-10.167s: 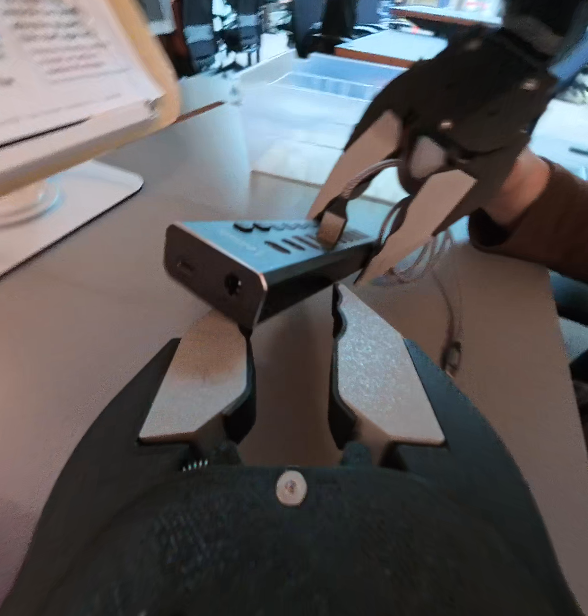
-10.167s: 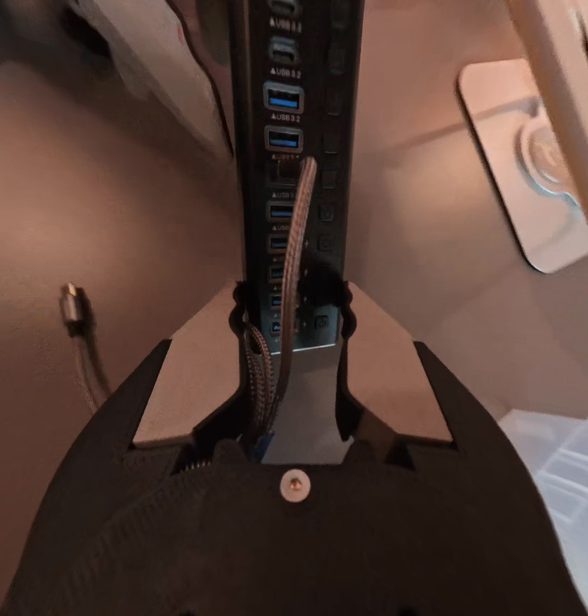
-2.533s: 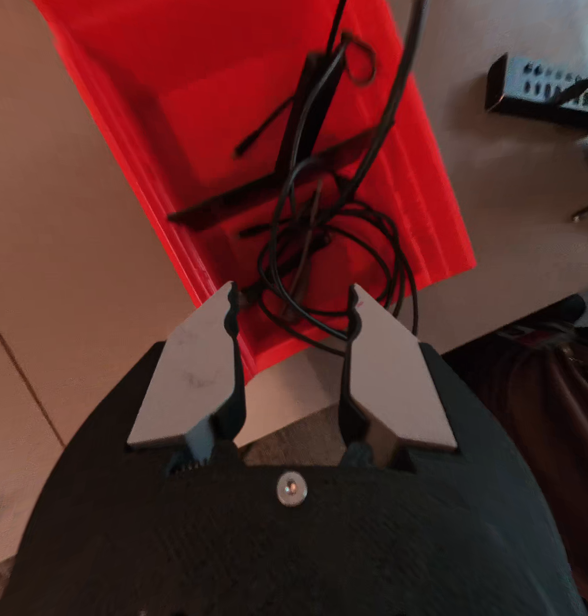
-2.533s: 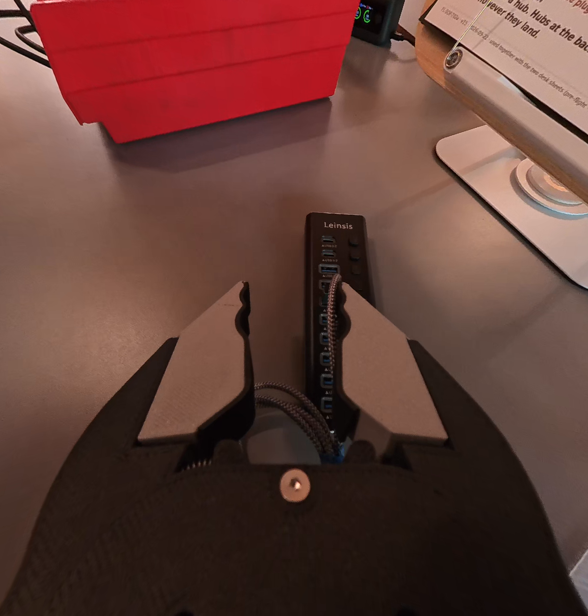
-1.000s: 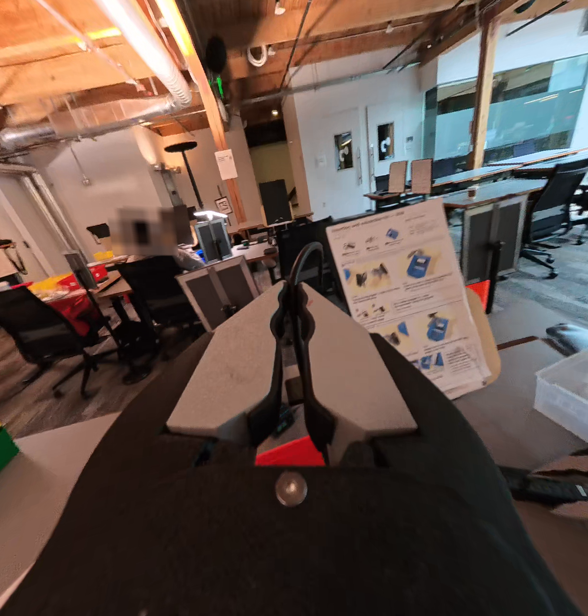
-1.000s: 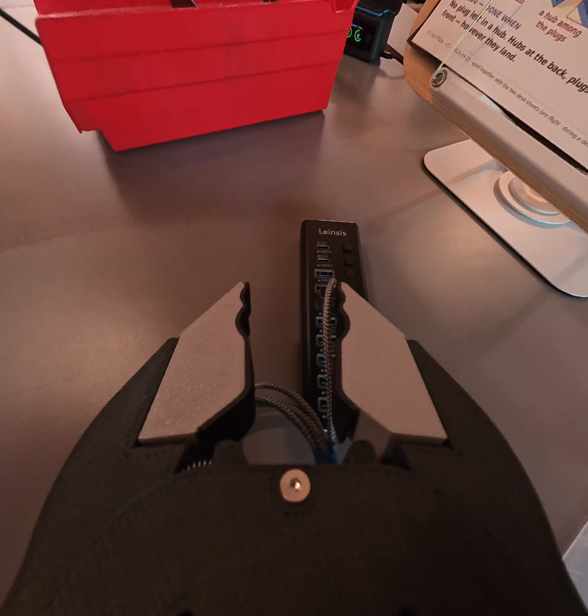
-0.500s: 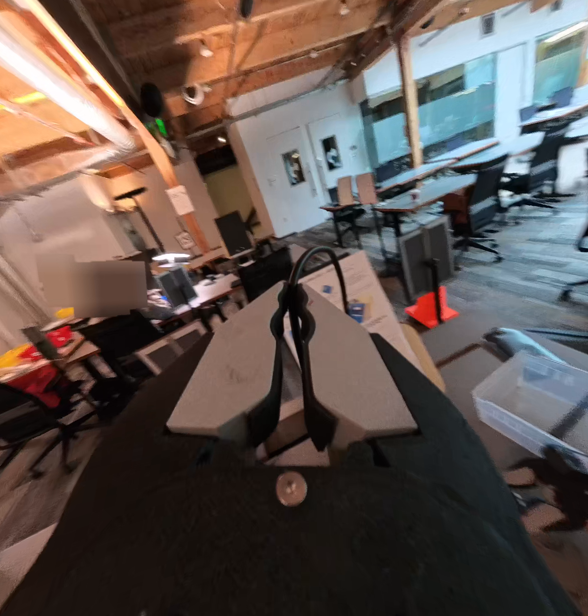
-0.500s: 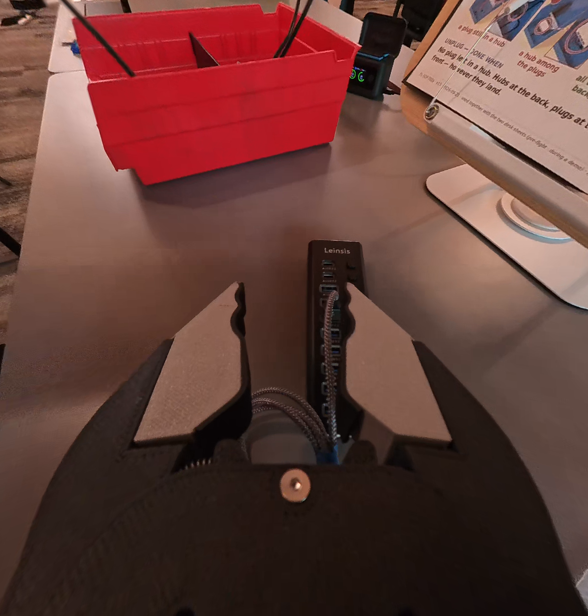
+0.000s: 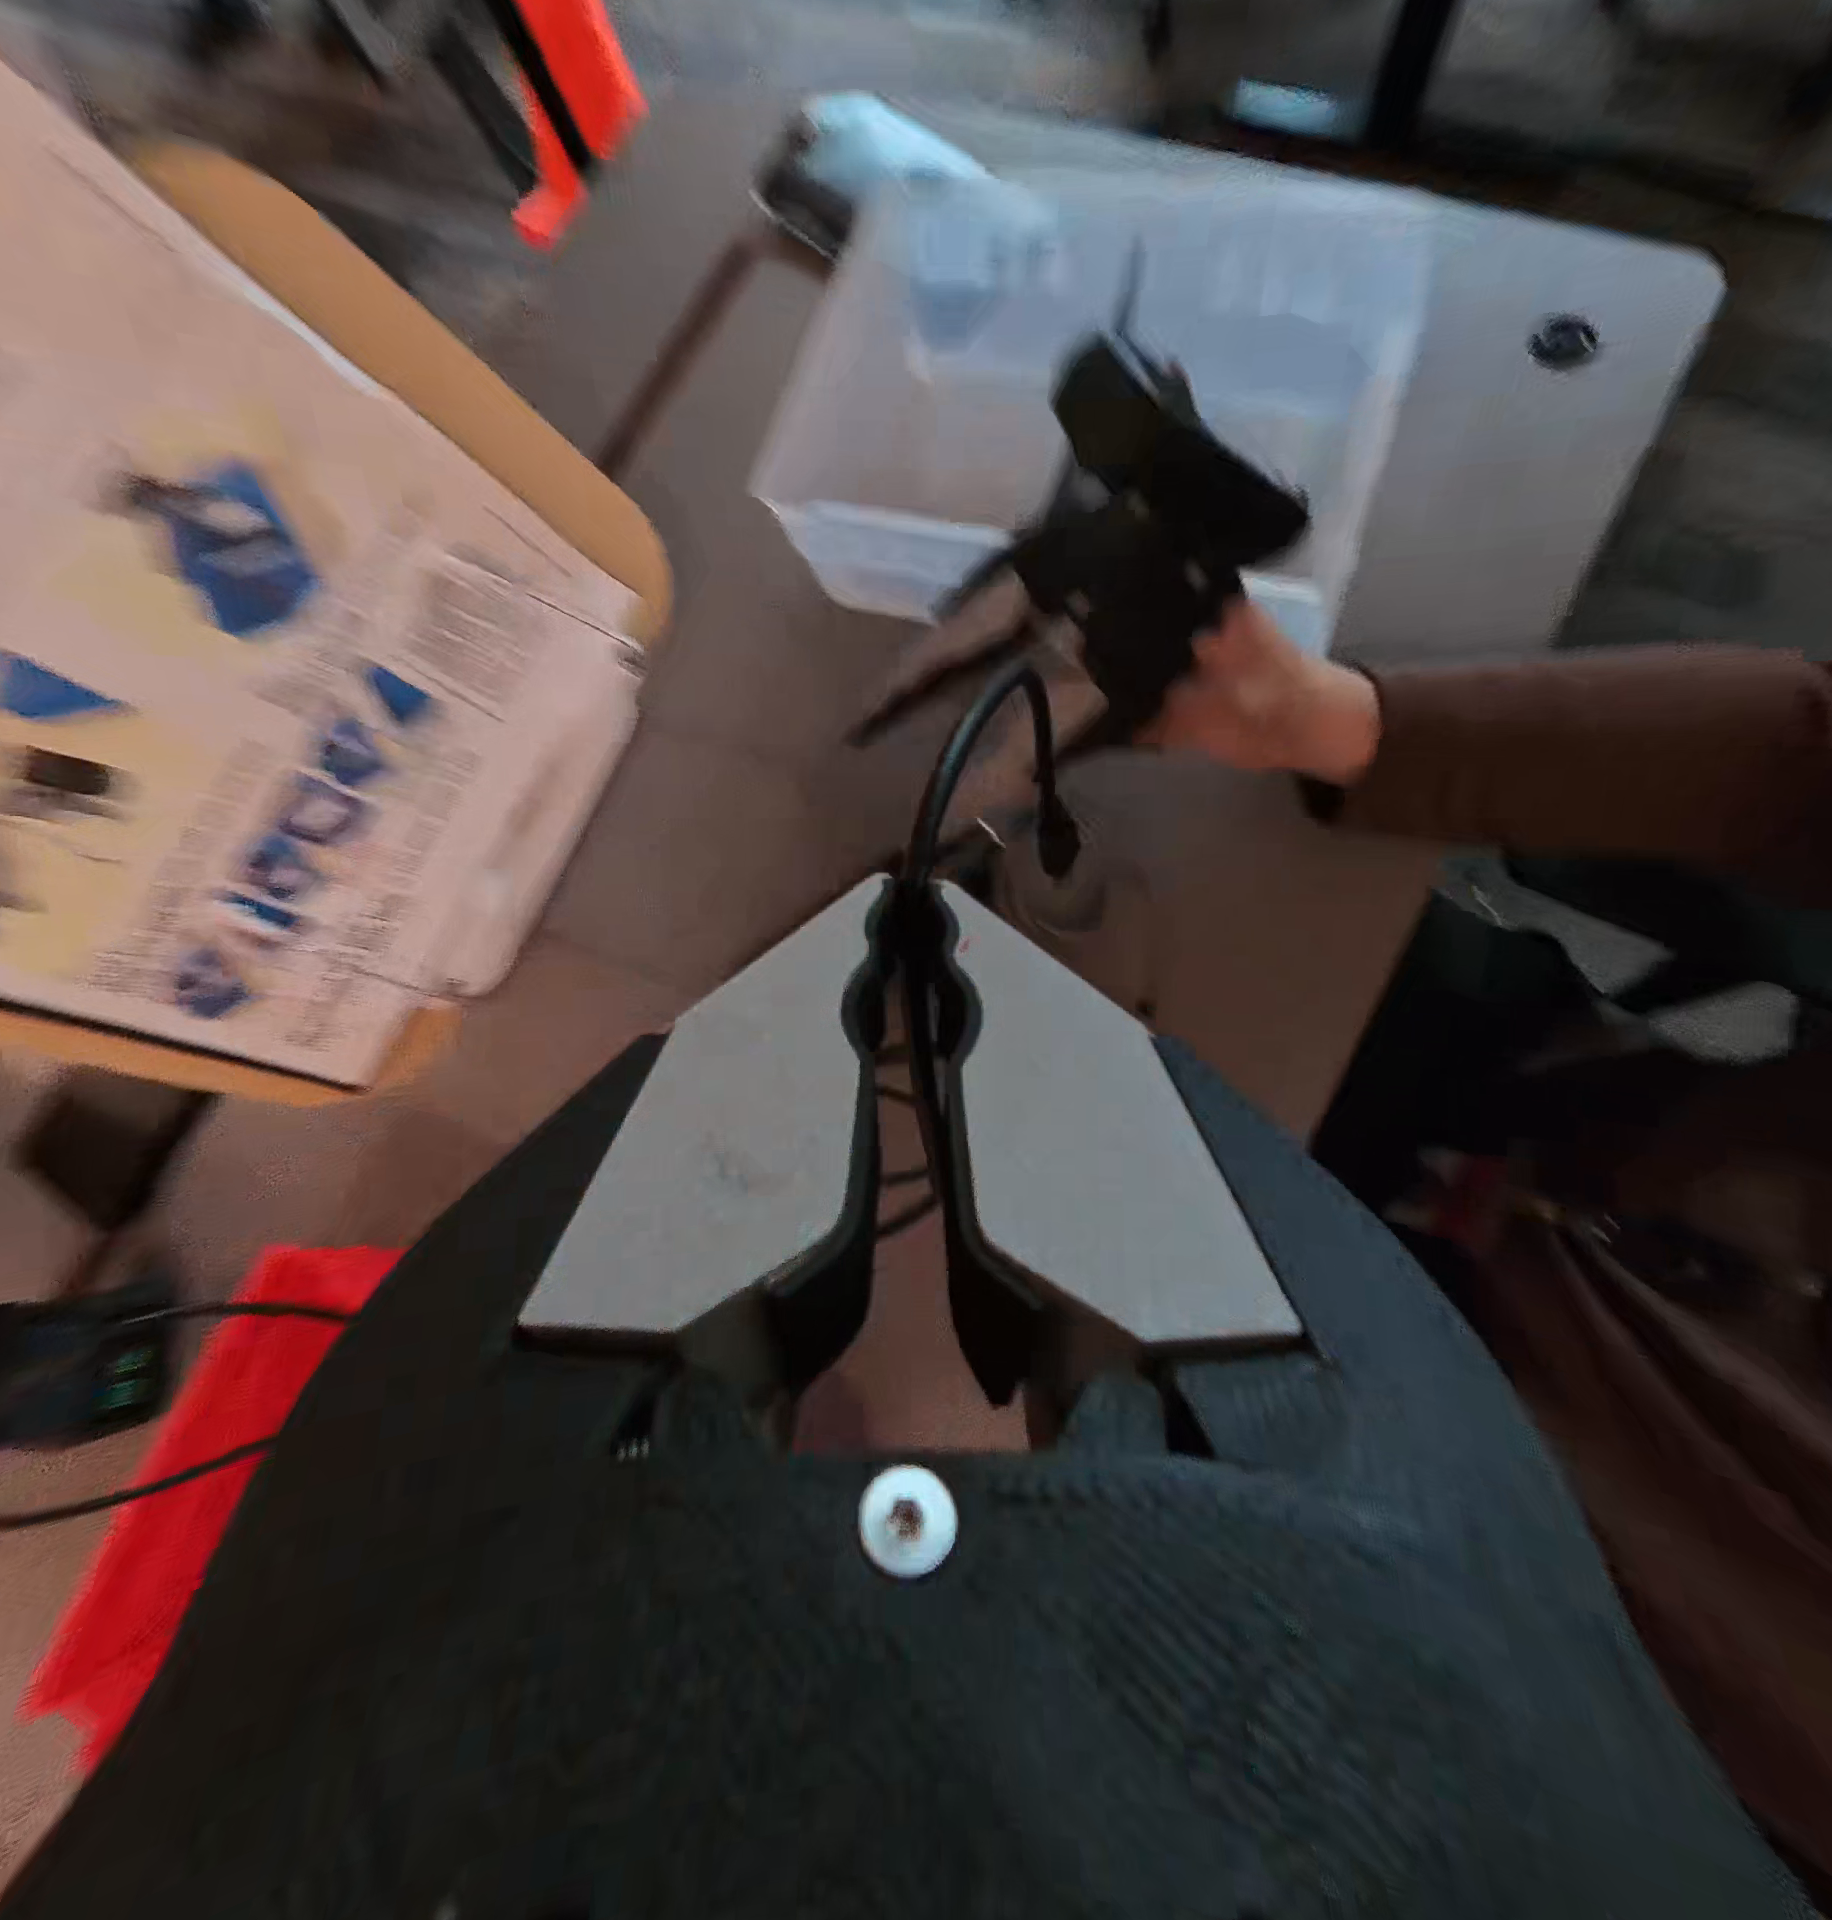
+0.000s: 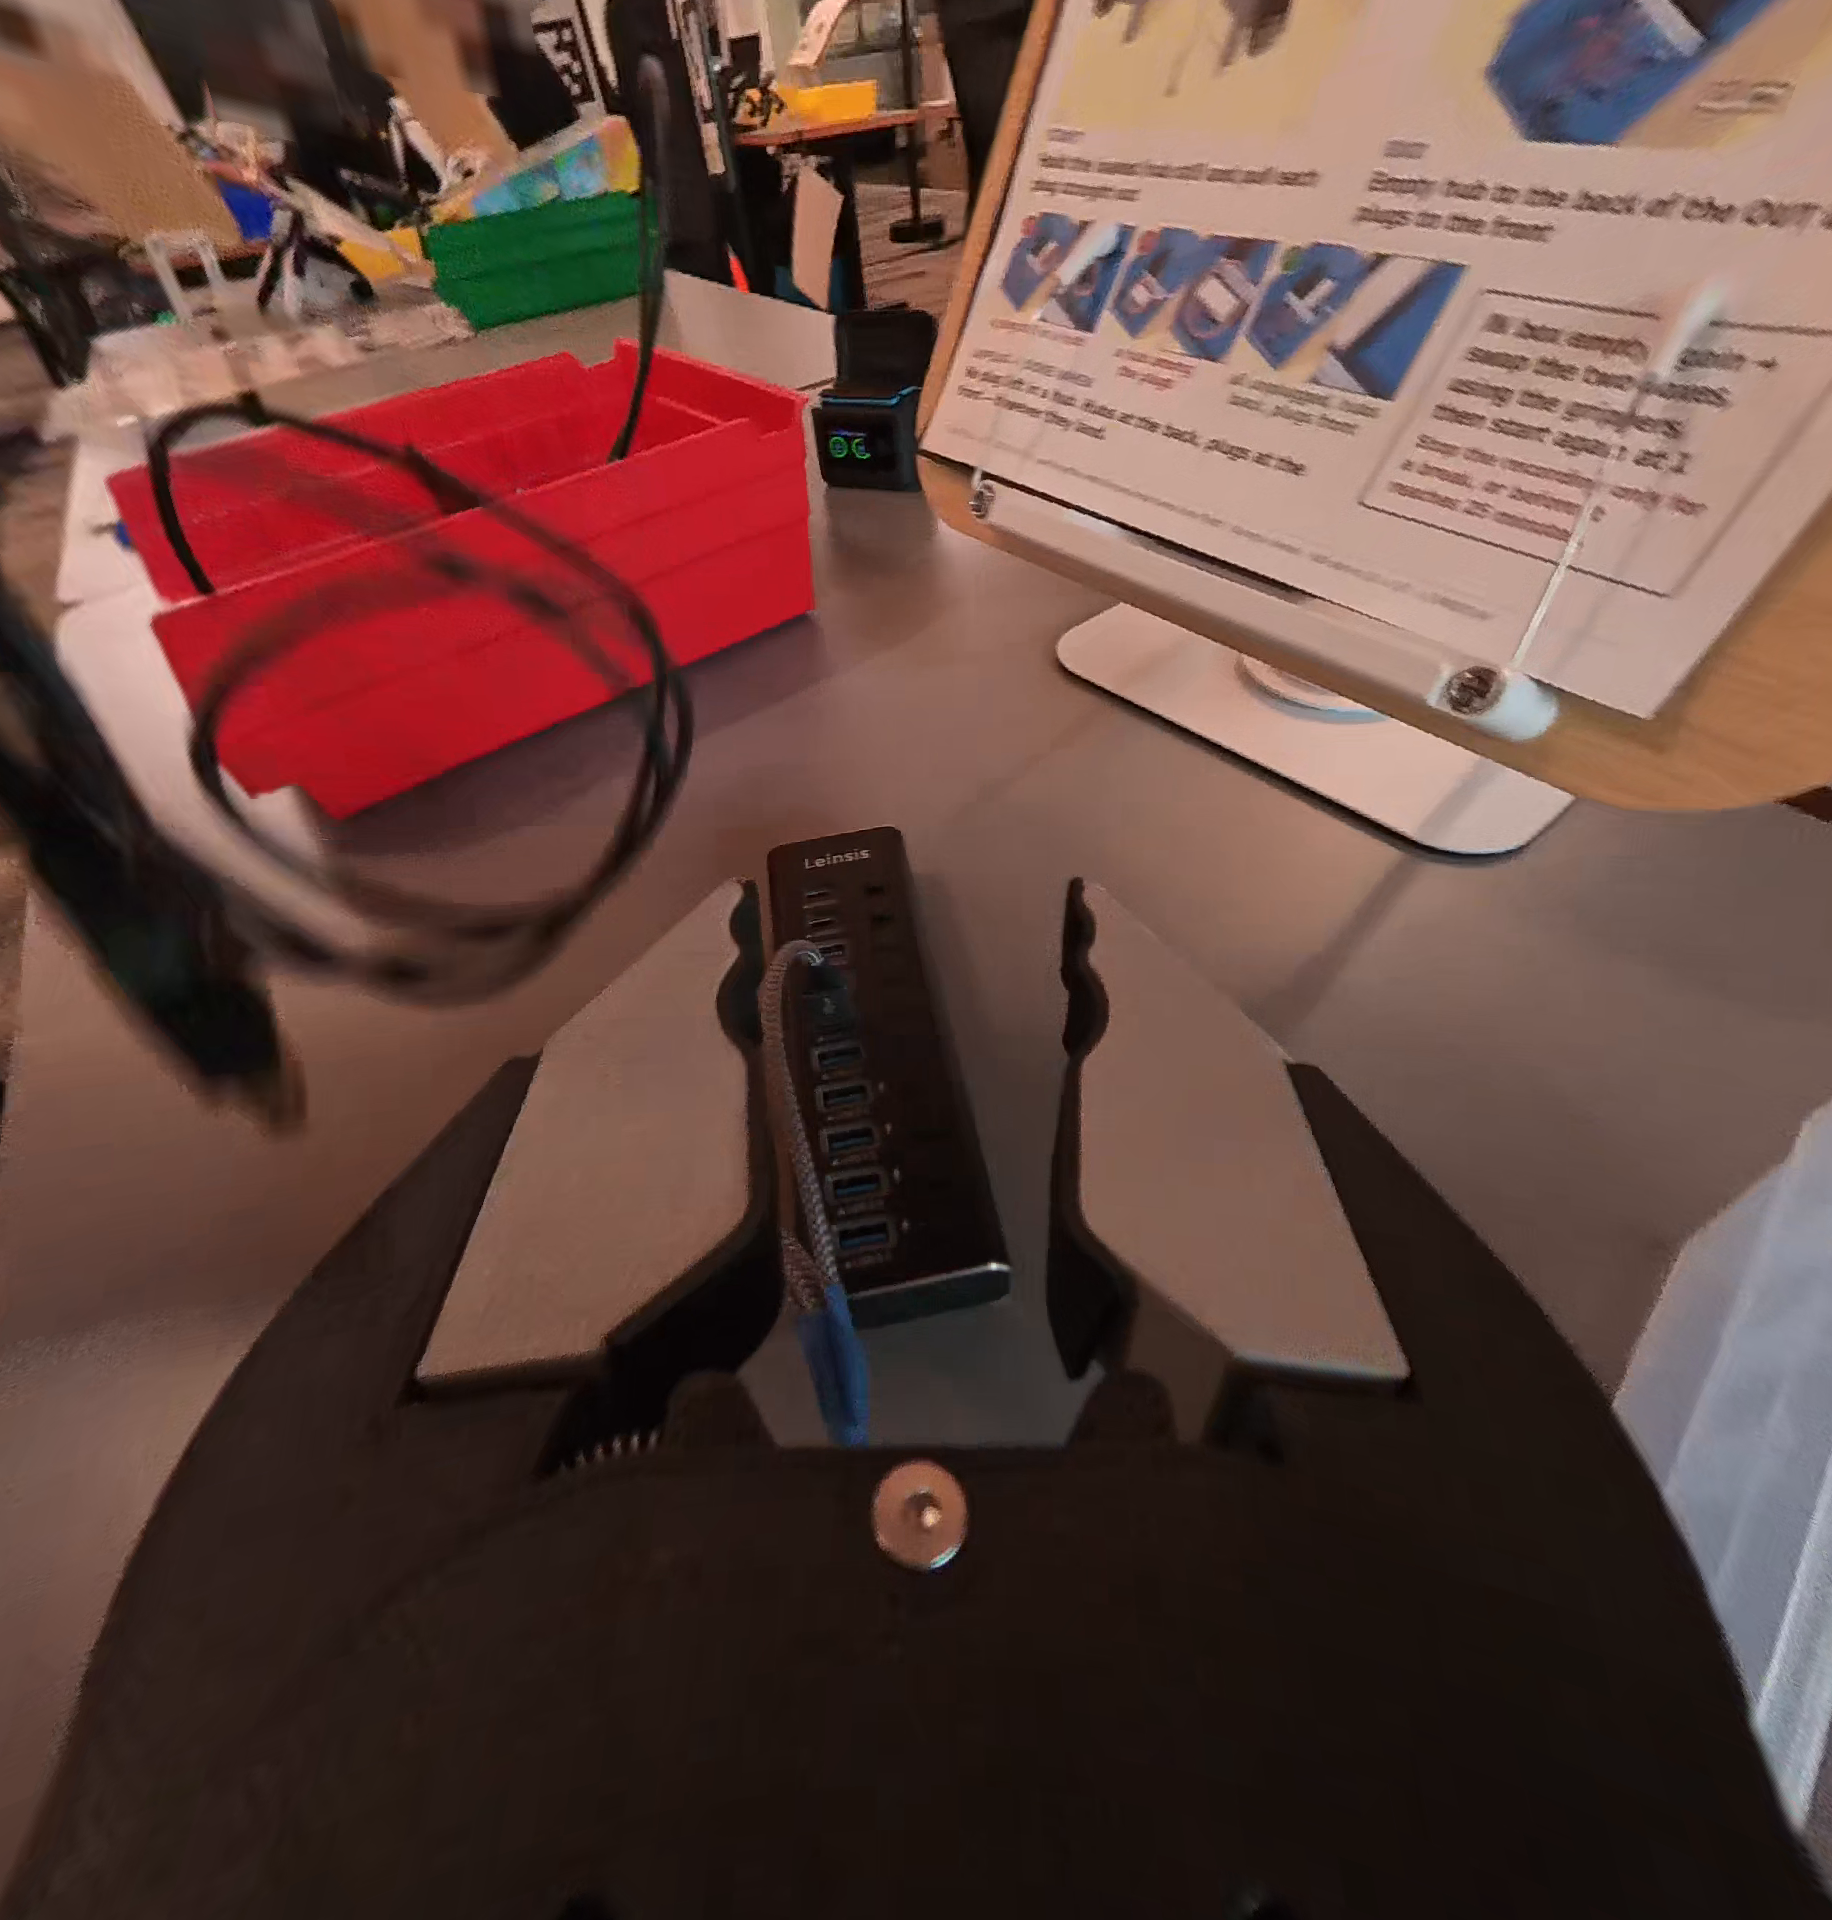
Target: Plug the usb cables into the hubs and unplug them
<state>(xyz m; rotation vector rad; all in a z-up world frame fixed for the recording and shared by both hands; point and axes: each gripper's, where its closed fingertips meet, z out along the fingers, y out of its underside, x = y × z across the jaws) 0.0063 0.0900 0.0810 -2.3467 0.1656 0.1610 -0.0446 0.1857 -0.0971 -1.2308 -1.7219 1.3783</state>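
Observation:
In the right wrist view a black USB hub lies on the grey table between the fingers of my right gripper, which is open and empty. A braided grey cable has its black plug standing in a port of the hub. My left gripper is shut on a thin black cable, whose free plug hangs just past the tips. The same cable hangs in blurred loops at the left of the right wrist view. The right gripper also shows in the left wrist view, held by a hand.
A red bin stands behind the hub, with a small black device with a green display beside it. An instruction board on a stand is at the right. A clear plastic bin sits at the far side. The grippers' ends are close to 20 cm from one another.
My left gripper has swung down from facing the room to facing the table, still holding the black cable. My right gripper has opened wider and the braided cable now stands free of its fingers.

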